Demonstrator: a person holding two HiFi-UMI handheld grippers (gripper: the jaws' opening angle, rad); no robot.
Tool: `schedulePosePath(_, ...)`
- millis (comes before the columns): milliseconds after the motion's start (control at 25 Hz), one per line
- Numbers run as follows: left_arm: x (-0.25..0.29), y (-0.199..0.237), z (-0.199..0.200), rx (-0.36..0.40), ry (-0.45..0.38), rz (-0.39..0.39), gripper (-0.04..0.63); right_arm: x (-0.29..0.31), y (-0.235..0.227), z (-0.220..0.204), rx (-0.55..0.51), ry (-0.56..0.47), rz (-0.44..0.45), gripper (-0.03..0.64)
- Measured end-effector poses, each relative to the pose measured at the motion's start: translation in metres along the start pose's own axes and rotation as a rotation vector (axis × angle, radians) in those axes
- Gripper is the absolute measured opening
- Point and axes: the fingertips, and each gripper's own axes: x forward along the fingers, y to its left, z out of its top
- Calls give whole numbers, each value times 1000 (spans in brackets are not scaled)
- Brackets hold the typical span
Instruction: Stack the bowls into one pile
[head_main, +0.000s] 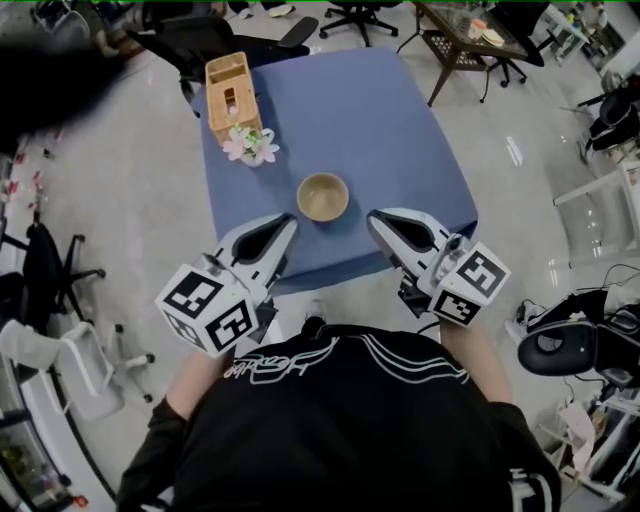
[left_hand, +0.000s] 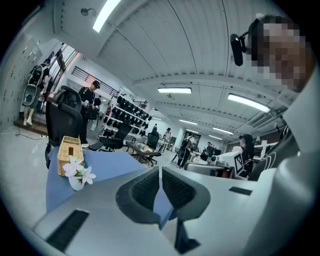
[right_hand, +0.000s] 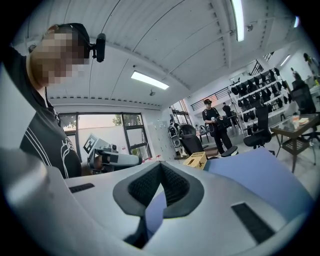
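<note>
One tan bowl sits upright near the front edge of the blue table in the head view; whether more bowls are nested in it I cannot tell. My left gripper hangs at the table's front edge, to the bowl's lower left, shut with nothing in it. My right gripper is at the bowl's lower right, also shut and empty. In the left gripper view the jaws meet, and in the right gripper view the jaws meet too. The bowl shows in neither gripper view.
A wicker box and a small white vase of flowers stand at the table's back left. Office chairs and a dark side table surround the table on the grey floor.
</note>
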Motion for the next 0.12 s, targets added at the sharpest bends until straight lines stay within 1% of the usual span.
schedulePosePath(120,5,5,-1,3,8,1,38,2,-7,1,3,-1,-12,26)
